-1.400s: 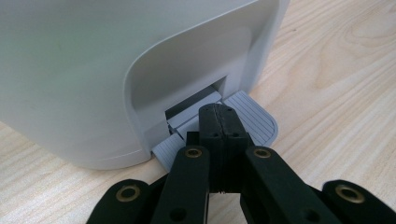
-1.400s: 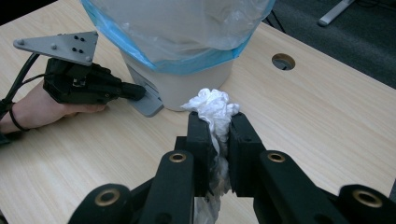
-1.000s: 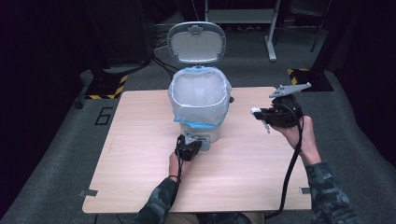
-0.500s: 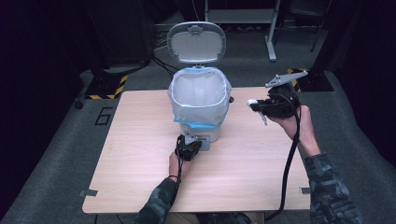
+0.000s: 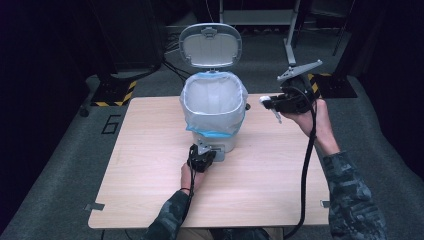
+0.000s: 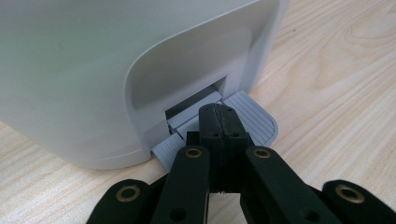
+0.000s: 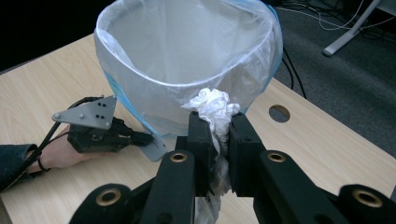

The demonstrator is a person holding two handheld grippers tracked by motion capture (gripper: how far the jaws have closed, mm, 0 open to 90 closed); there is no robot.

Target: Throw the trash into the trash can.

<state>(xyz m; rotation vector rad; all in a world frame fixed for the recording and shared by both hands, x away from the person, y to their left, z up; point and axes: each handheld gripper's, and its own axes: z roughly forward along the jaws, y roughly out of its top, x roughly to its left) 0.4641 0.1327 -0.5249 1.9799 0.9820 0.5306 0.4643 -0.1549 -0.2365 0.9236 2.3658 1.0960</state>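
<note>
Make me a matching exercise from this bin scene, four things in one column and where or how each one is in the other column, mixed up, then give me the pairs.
Things:
1. bin lid
2. pedal
3. crumpled tissue
4. plastic liner

States:
A. clamped between the jaws of the right gripper
B. standing open behind the bin
C. folded over the bin's rim
D. pressed down by the shut left gripper

Pairs: 1-B, 2-D, 3-A, 4-C

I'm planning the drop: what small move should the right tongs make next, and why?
Probably carry the crumpled white tissue over the bag-lined white pedal bin: the right tongs grip it beside the rim, while the left tongs press the grey pedal, lid open.
</note>
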